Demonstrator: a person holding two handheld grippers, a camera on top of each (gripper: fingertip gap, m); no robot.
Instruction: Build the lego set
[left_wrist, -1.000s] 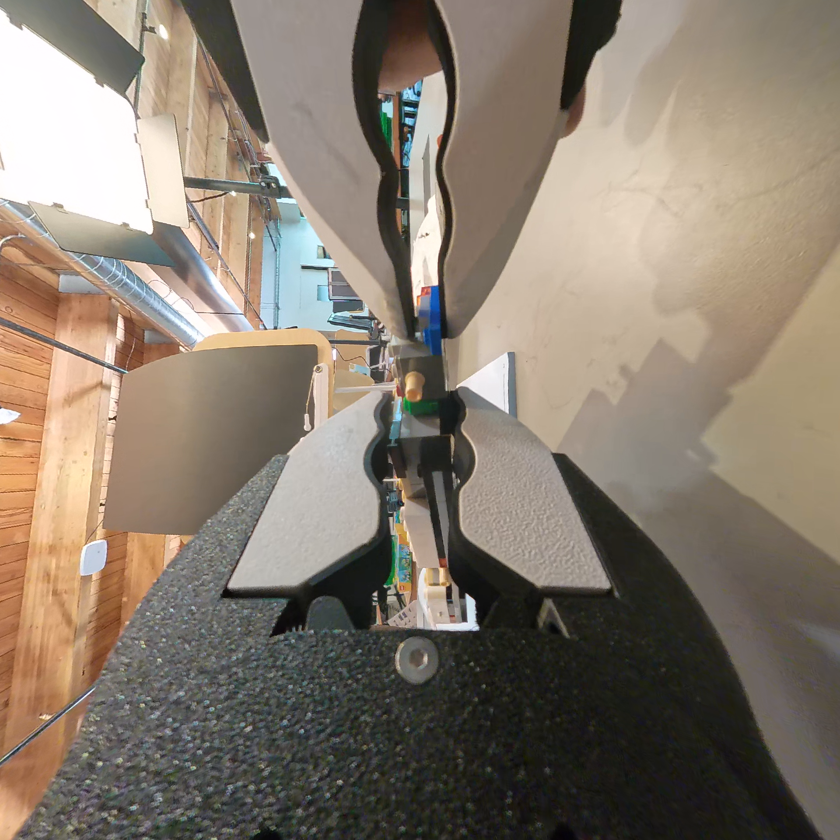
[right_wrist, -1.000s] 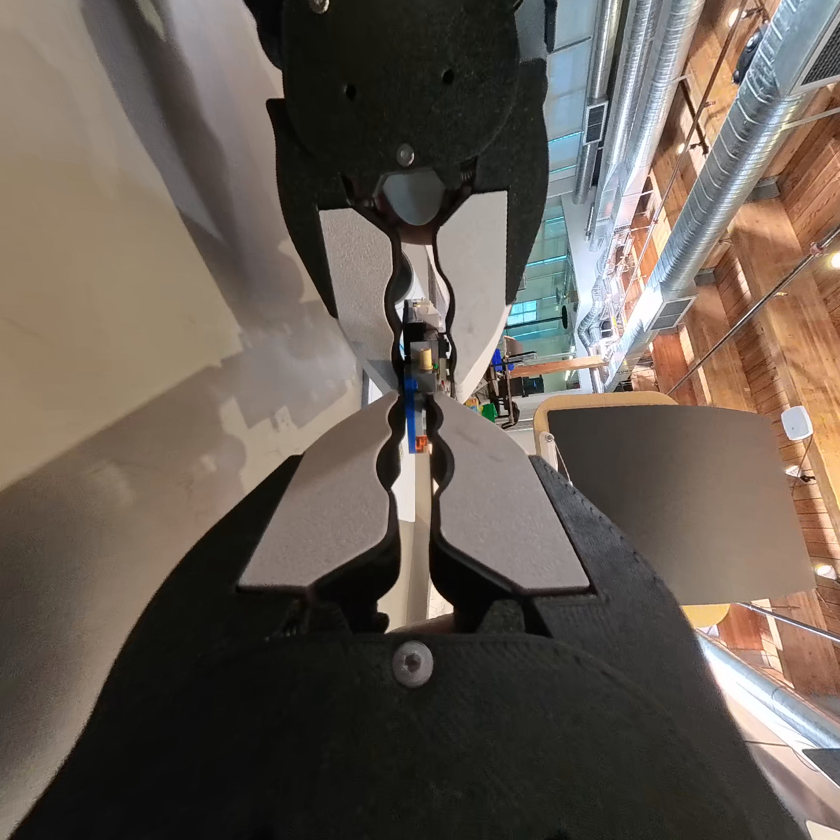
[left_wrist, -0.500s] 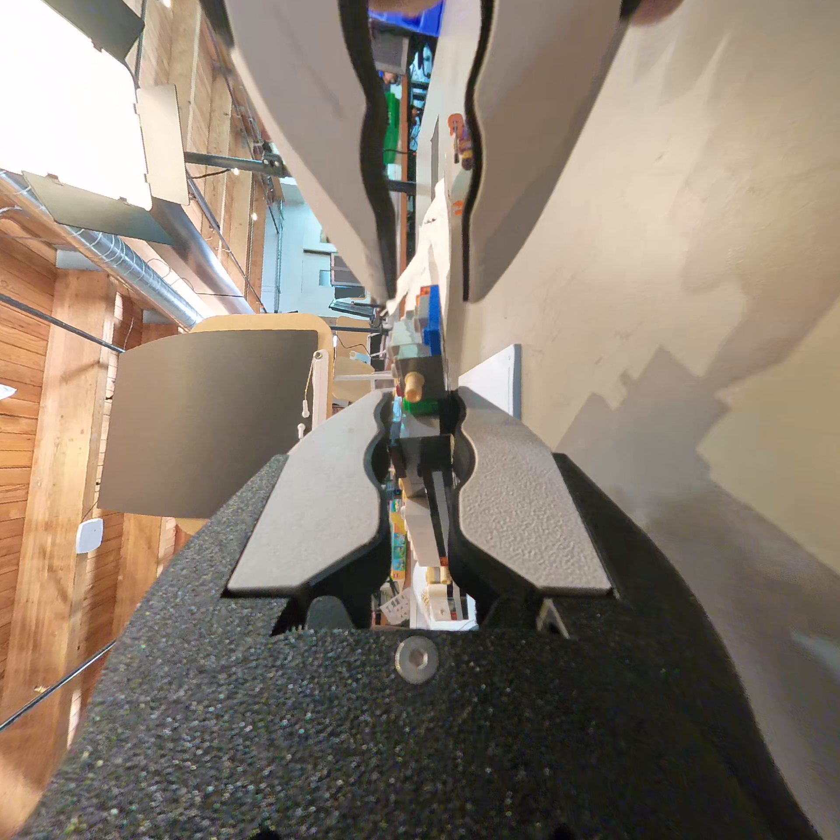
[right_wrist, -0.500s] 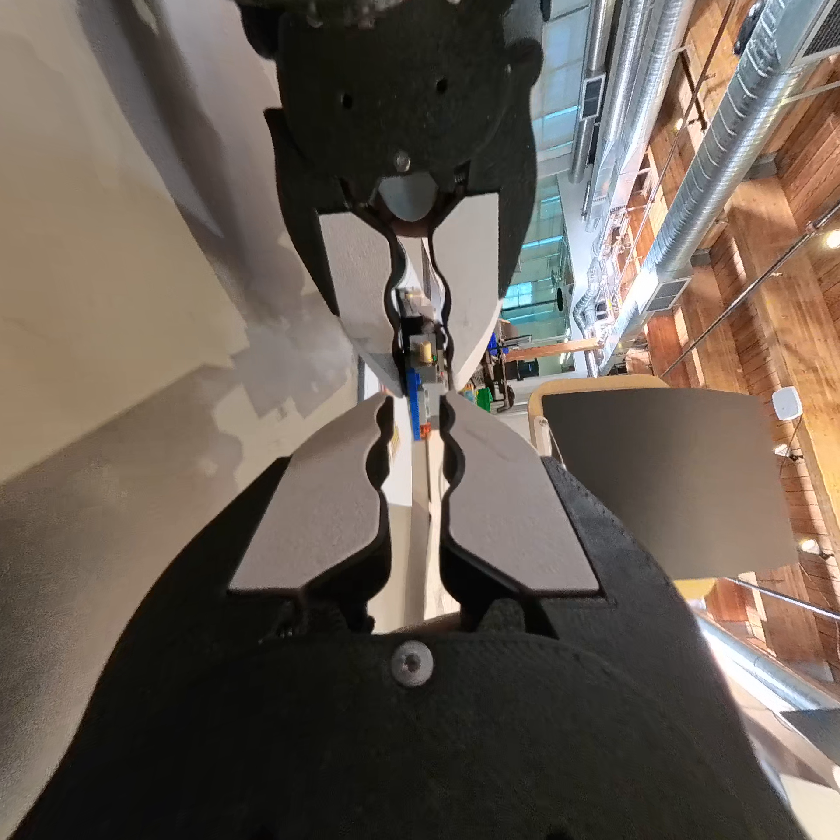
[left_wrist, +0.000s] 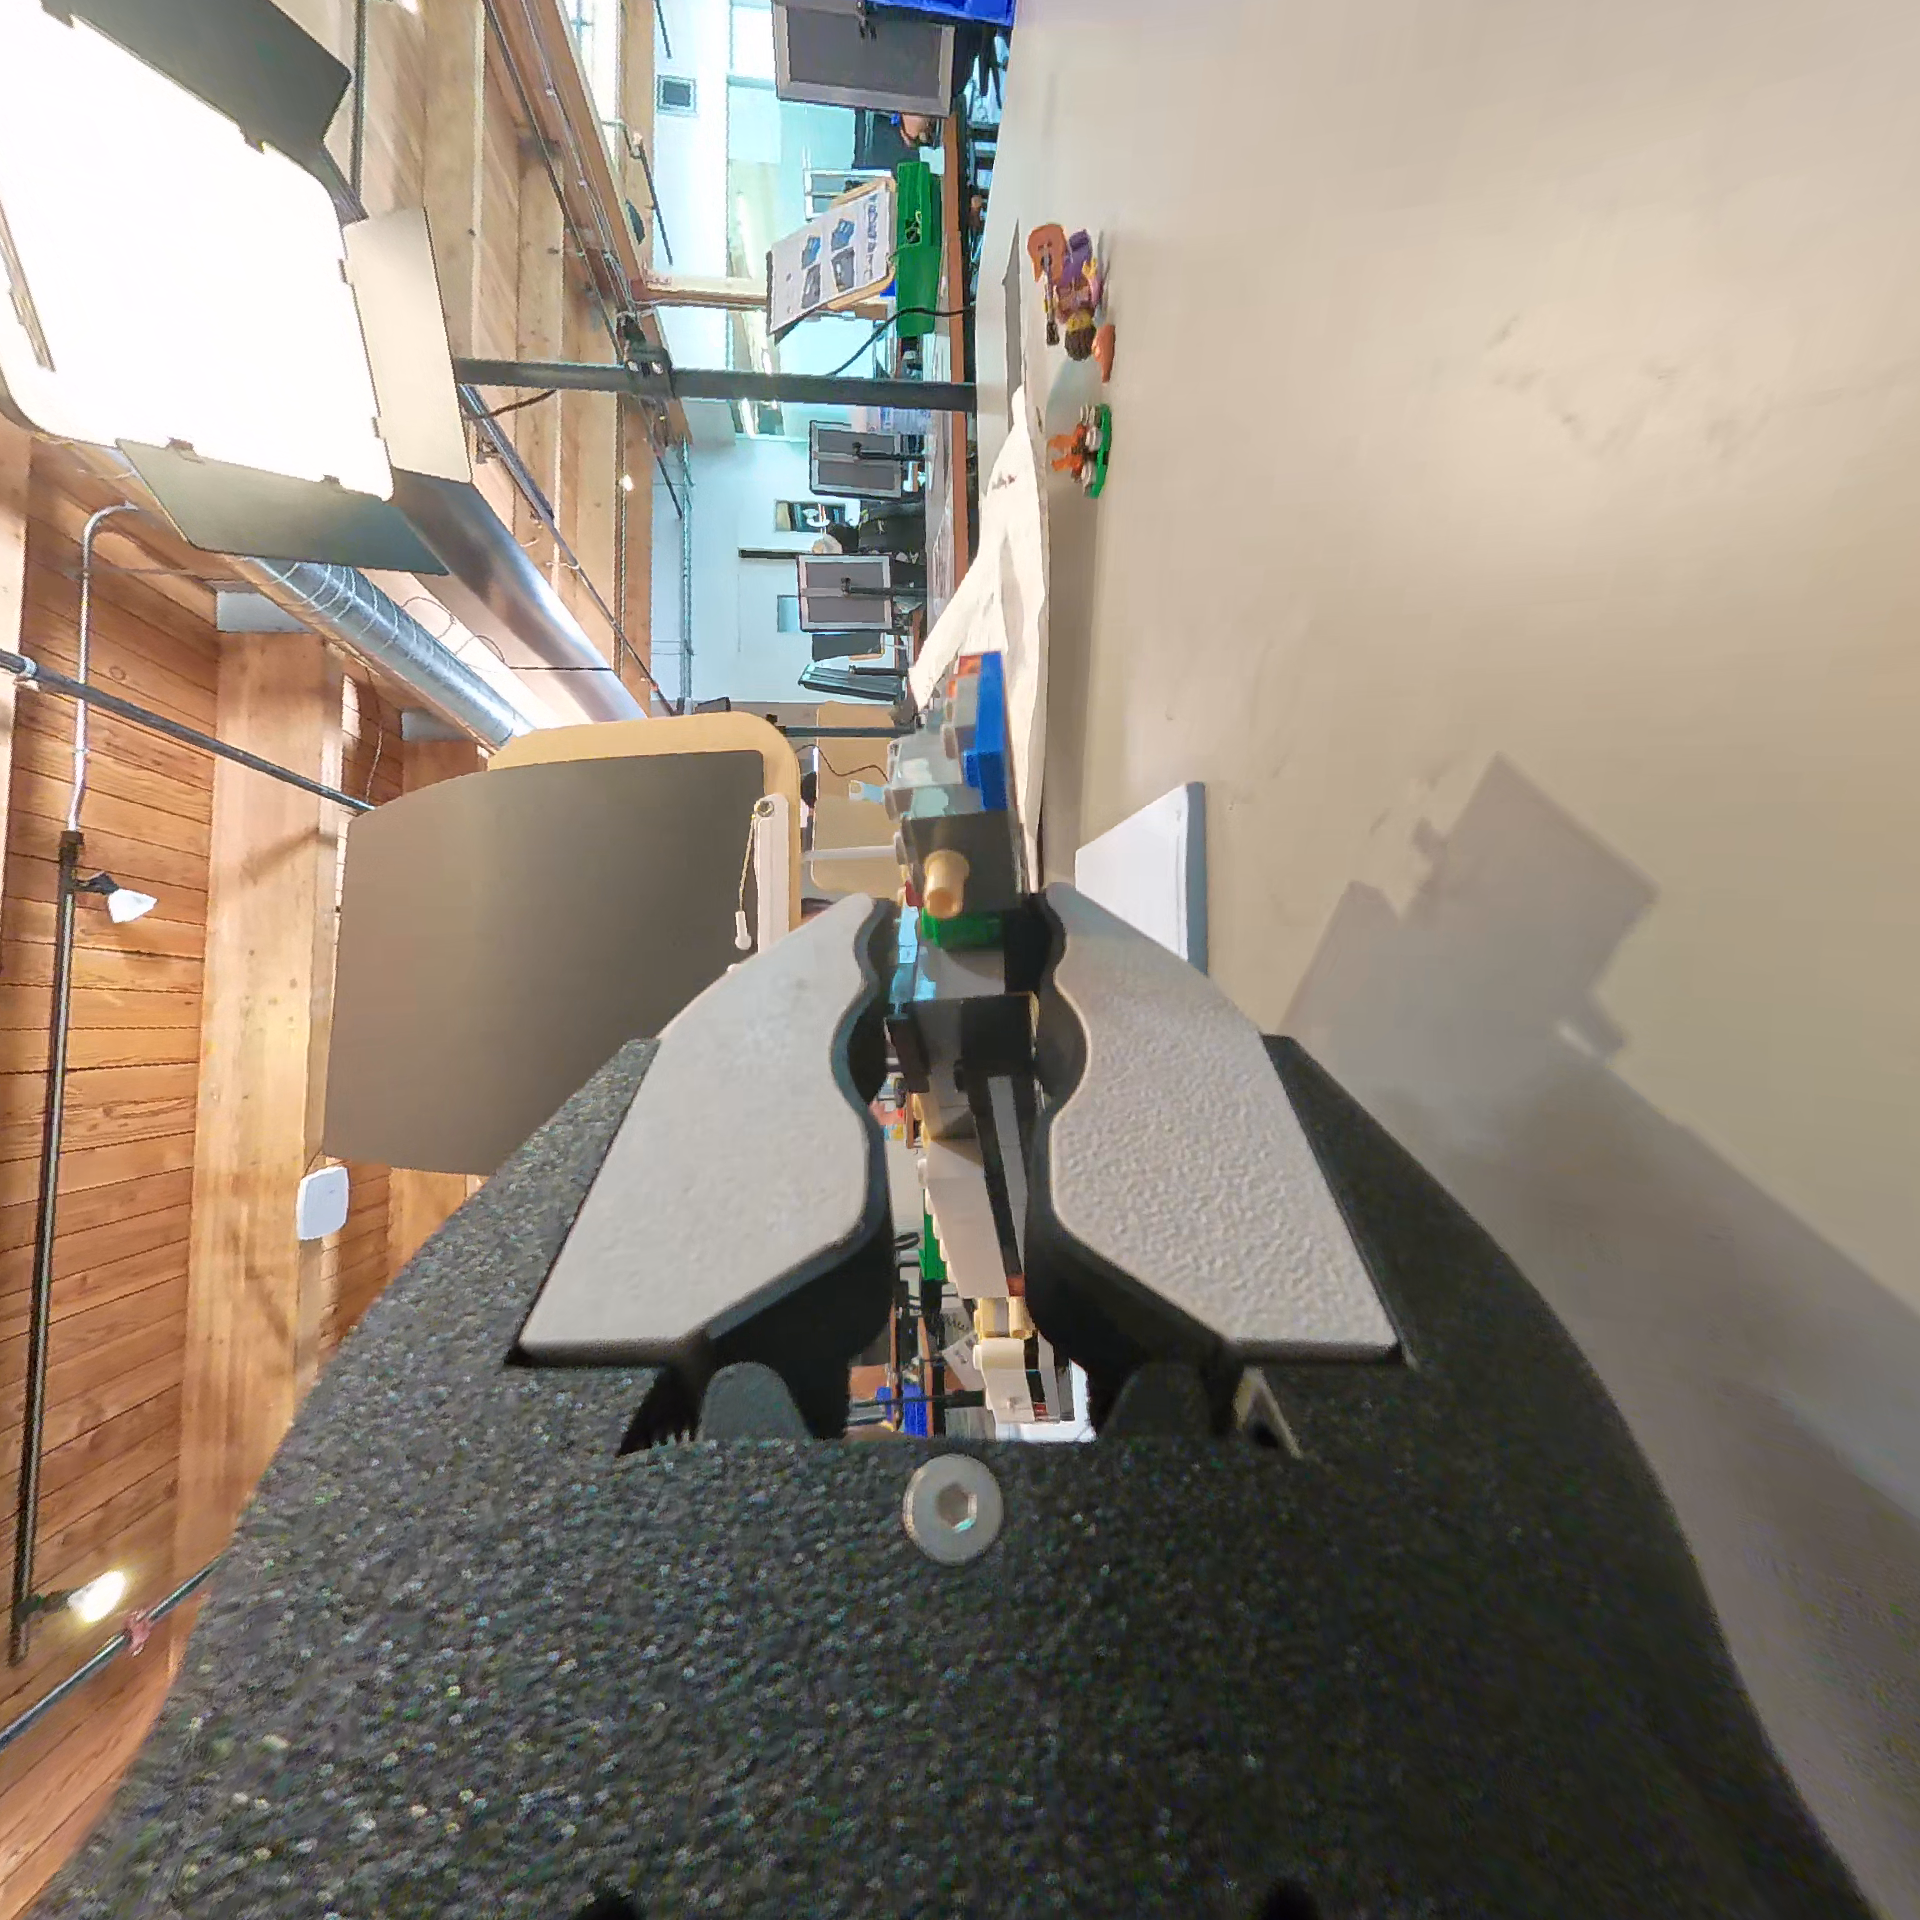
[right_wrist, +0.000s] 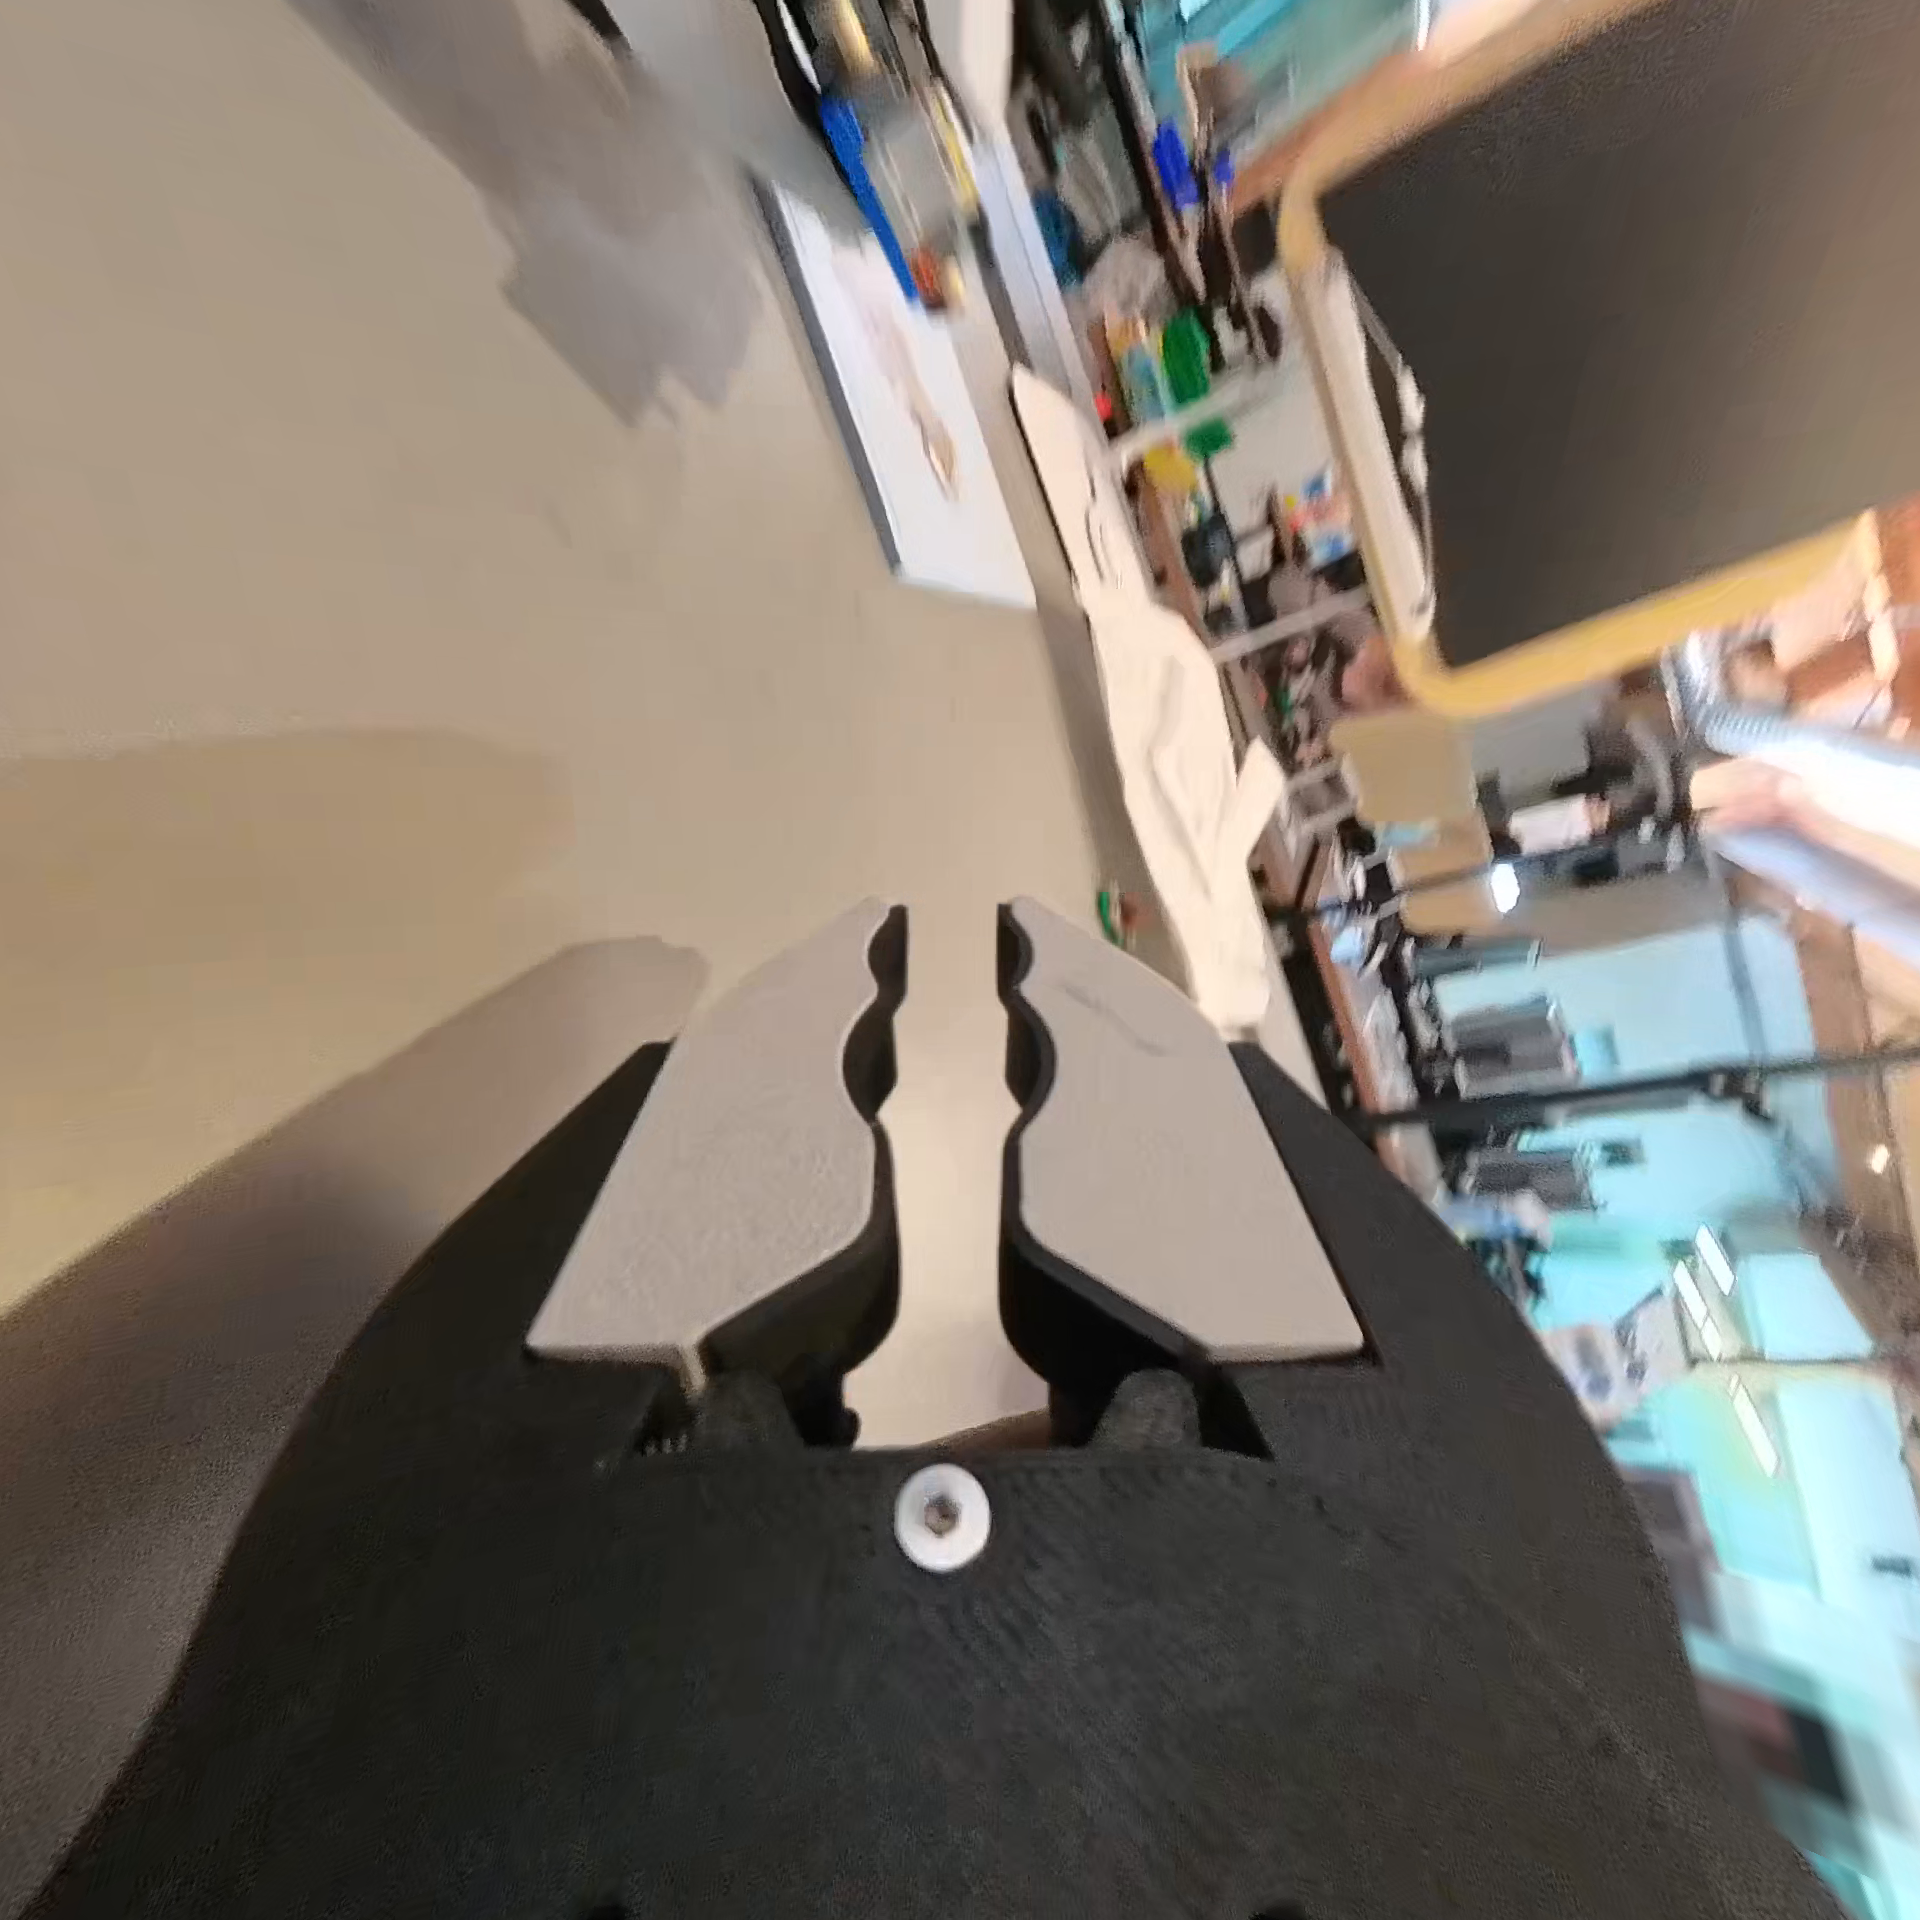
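Note:
My left gripper (left_wrist: 961, 914) is shut on a long brick-built model (left_wrist: 956, 831) and holds it above the beige table (left_wrist: 1455, 520). The model is grey and black, with a tan peg (left_wrist: 945, 868), a green brick (left_wrist: 961, 927) at my fingertips and a blue plate (left_wrist: 987, 727) at its far end. It runs back between my fingers towards the camera. My right gripper (right_wrist: 951, 920) is open with nothing between its fingers, over the bare table (right_wrist: 416, 623). The right wrist view is blurred by motion.
Small brick figures (left_wrist: 1075, 281) and a round green piece (left_wrist: 1086, 447) lie far off on the table. A white booklet (left_wrist: 1143, 873) lies near the model and also shows in the right wrist view (right_wrist: 904, 436). Crumpled white paper (right_wrist: 1174, 727) lies at the table edge. A dark chair back (left_wrist: 551, 956) stands beyond it.
My right gripper was closed on the model's blue end a second ago, then opened, let go and swung away. My left gripper kept its hold and stayed in place.

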